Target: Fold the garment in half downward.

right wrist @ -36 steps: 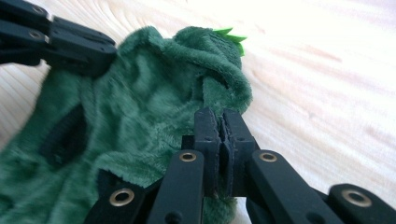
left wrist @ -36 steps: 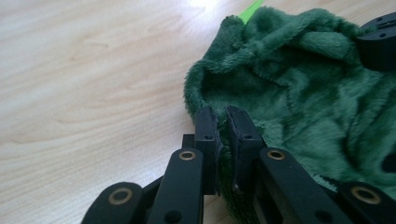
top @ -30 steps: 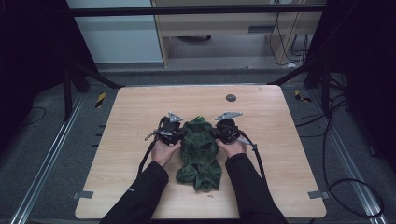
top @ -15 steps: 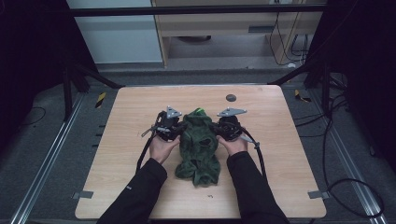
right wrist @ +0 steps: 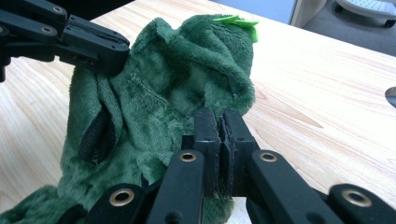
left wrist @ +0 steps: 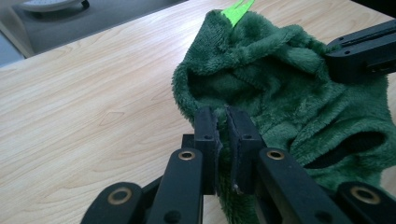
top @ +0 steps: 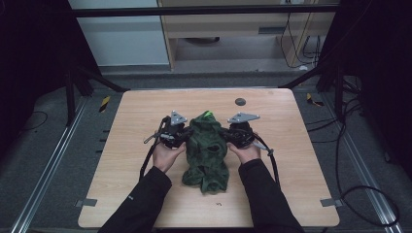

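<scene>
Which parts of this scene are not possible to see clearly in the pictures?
- High view: the jaws of the left gripper and right gripper are hidden by the gripper bodies and the green fleece garment.
- Both gripper views: the garment's lower part is cut off by the bottom edge.
- High view: the dark round thing on the table is too small to identify.
- Left gripper view: the bright green tag shows no readable text.

Lab test bay: wooden table (top: pixel 291 160) on grey carpet (top: pixel 48 145), black frame struts (top: pixel 311 77), floor rails (top: pixel 369 179), loose cables (top: pixel 359 194), hazard tape (top: pixel 104 103), wooden cabinet (top: pixel 233 29) behind.
</scene>
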